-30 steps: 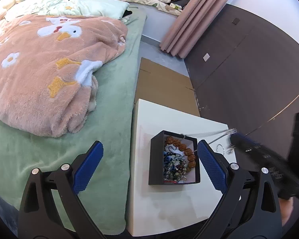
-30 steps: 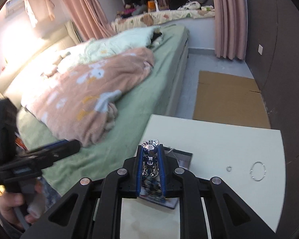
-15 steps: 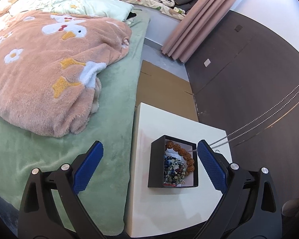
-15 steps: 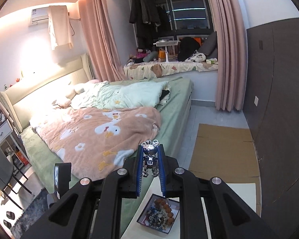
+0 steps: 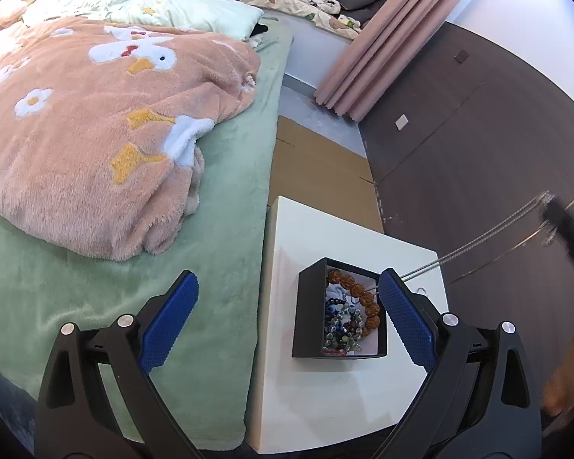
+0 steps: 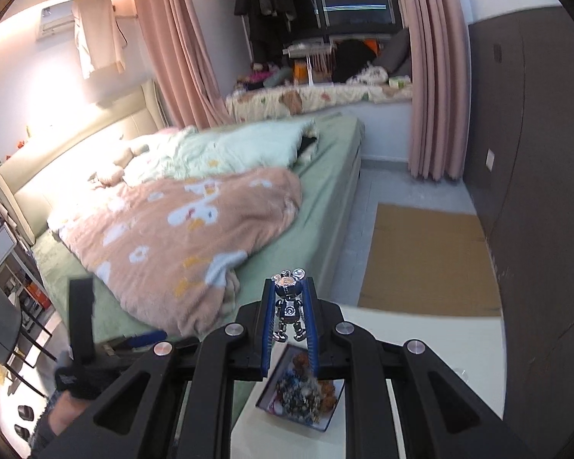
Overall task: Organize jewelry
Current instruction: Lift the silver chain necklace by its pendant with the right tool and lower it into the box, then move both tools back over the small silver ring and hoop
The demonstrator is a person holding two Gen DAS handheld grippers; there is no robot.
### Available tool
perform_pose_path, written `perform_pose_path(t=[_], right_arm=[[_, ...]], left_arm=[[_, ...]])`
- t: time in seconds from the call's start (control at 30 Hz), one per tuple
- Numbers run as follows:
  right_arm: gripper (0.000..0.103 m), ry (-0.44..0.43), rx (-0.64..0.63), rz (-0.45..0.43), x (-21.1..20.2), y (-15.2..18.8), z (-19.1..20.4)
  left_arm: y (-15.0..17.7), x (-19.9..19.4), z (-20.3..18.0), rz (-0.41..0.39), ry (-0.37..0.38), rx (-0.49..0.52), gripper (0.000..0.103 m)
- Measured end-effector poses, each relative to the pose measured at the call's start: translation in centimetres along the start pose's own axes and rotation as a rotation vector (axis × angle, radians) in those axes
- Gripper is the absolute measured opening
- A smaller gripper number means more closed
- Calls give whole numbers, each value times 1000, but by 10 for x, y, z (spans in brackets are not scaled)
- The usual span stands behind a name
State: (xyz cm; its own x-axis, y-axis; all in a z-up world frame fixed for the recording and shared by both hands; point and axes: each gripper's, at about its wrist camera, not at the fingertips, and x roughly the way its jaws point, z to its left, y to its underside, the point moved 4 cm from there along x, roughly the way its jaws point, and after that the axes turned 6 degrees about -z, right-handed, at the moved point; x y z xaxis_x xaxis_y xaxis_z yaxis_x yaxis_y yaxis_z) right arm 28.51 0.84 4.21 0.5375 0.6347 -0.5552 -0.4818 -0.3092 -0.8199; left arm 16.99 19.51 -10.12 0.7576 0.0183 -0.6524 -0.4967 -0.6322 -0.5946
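A black jewelry box [image 5: 310, 306] with bead bracelets [image 5: 357, 294] sits on a small white table [image 5: 325, 401]. It also shows in the right wrist view [image 6: 302, 394], below the fingers. My right gripper [image 6: 290, 311] is shut on a silver bear pendant [image 6: 289, 306], held high above the box. The pendant's silver chain [image 5: 490, 229] runs taut from the box up to the right in the left wrist view. My left gripper [image 5: 287, 313] is open and empty, hovering over the table's left edge and the box.
A bed with a green sheet [image 5: 172, 287] and a pink fleece blanket [image 5: 95, 122] lies left of the table. Cardboard [image 5: 317, 168] covers the floor behind it. A dark panel wall [image 5: 478, 134] stands on the right. A small ring lies on the table [image 5: 421, 290].
My right gripper rose with the pendant, drawing the chain out of the box, then tilted back down a little. My left gripper lifted slightly and stayed open.
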Motion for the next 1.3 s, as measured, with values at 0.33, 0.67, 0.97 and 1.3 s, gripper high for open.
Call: perform_pose_path(t=[0.33, 0.67, 0.97, 1.3], right_arm=[[64, 9, 68, 120, 33, 58, -22], [68, 94, 236, 141, 24, 97, -108], [68, 155, 378, 135, 19, 130, -183], [64, 209, 496, 165, 43, 171, -254]], left_arm=[[3, 8, 0, 15, -6, 5, 94], [17, 35, -41, 67, 23, 77, 94], [31, 72, -109, 123, 73, 190, 94], [51, 122, -172, 224, 71, 293, 76]])
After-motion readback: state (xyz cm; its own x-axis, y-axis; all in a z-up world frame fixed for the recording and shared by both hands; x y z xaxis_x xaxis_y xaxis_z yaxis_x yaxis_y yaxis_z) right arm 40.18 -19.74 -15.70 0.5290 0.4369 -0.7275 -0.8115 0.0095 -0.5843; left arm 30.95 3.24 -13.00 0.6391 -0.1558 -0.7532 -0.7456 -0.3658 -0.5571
